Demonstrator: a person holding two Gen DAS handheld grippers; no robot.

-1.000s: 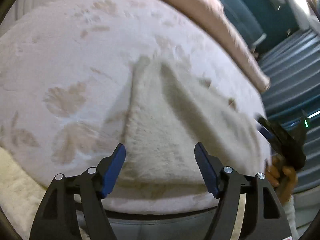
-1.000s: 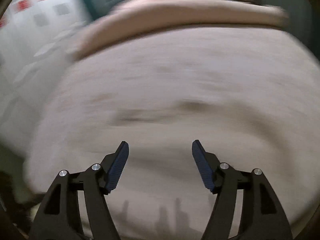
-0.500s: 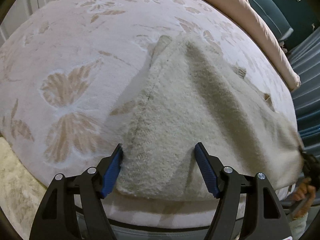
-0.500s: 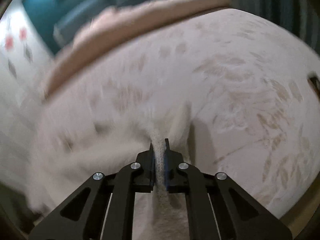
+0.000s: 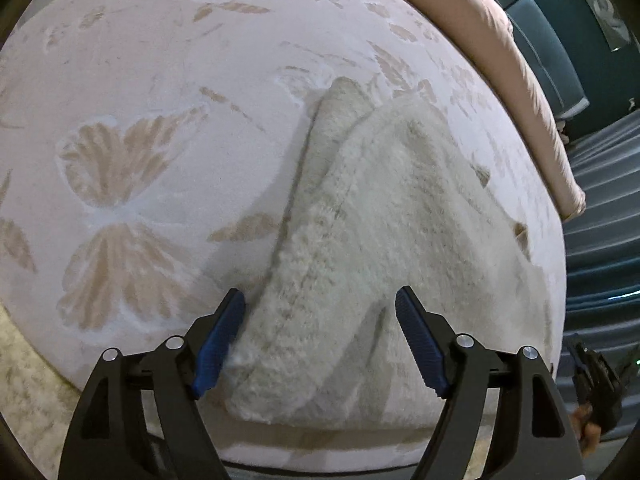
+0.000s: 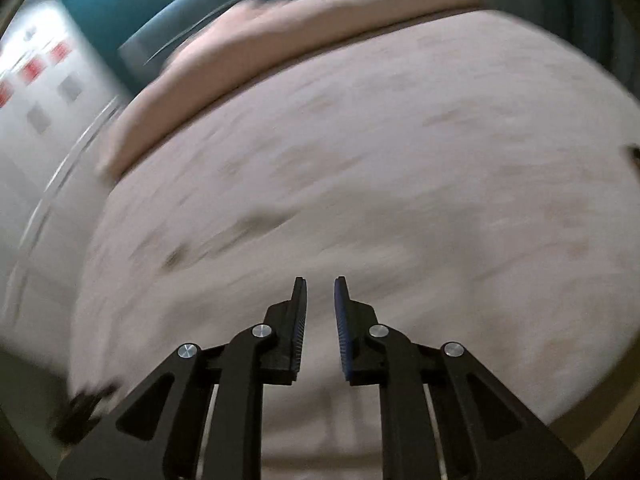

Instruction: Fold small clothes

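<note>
Left gripper (image 5: 320, 336) pitched steeply down over the bed (image 5: 160, 80), jaws wide and just opening further, straddling the near corner of the fleece garment (image 5: 380, 220) without pinching it. The garment lies folded, running from 6 toward 12 o'clock. Right gripper (image 6: 321, 312): jaws just opening, narrow gap, nothing between them. Right view is motion-blurred; garment indistinct there, only the pink bolster (image 6: 280, 32) at 12 o'clock.

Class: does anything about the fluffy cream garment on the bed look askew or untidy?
Yes. The fluffy cream garment lies diagonally on the butterfly bedspread, rumpled, with one end poking out from under the upper layer.
</note>
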